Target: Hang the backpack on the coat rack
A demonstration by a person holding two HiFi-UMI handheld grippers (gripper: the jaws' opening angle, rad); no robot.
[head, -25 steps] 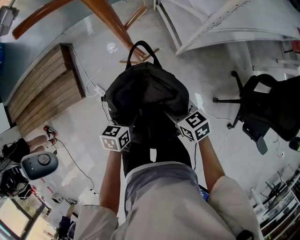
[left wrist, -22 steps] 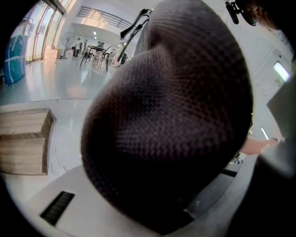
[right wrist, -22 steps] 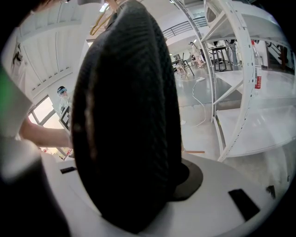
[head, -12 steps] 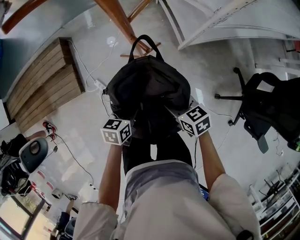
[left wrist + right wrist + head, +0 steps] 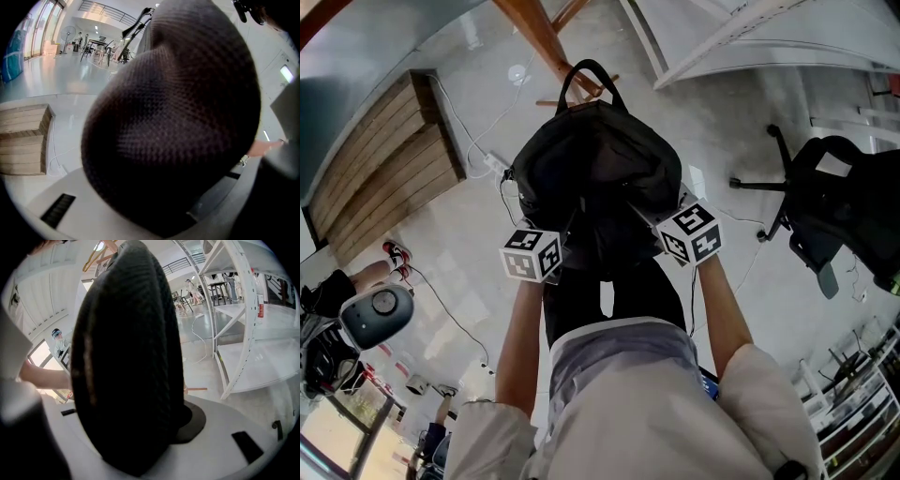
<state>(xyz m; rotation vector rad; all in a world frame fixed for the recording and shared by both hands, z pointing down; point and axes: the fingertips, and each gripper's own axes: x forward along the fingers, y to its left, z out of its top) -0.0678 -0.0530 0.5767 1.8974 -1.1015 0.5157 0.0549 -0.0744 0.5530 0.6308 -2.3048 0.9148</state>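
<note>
The black backpack [image 5: 595, 178] hangs in front of me, its top handle loop [image 5: 589, 80] pointing away. My left gripper [image 5: 565, 246] and right gripper [image 5: 654, 223] hold it from the near side, their marker cubes showing at either edge. A padded mesh shoulder strap [image 5: 173, 117] fills the left gripper view, clamped between the grey jaws. Another black strap [image 5: 126, 362] stands edge-on between the right gripper's jaws, against a dark pad [image 5: 194, 420]. The wooden coat rack [image 5: 539, 37] rises just beyond the bag, and its foot on the floor shows behind the handle loop.
A slatted wooden platform [image 5: 384, 169] lies left, with a white cable and power strip [image 5: 492, 161] beside it. White shelving [image 5: 750, 37] stands at the back right and a black office chair [image 5: 834, 206] at the right. A grey round device [image 5: 377, 317] sits at the lower left.
Both grippers have sunk a little with the backpack, grips unchanged. The rack pole now sits higher in the head view.
</note>
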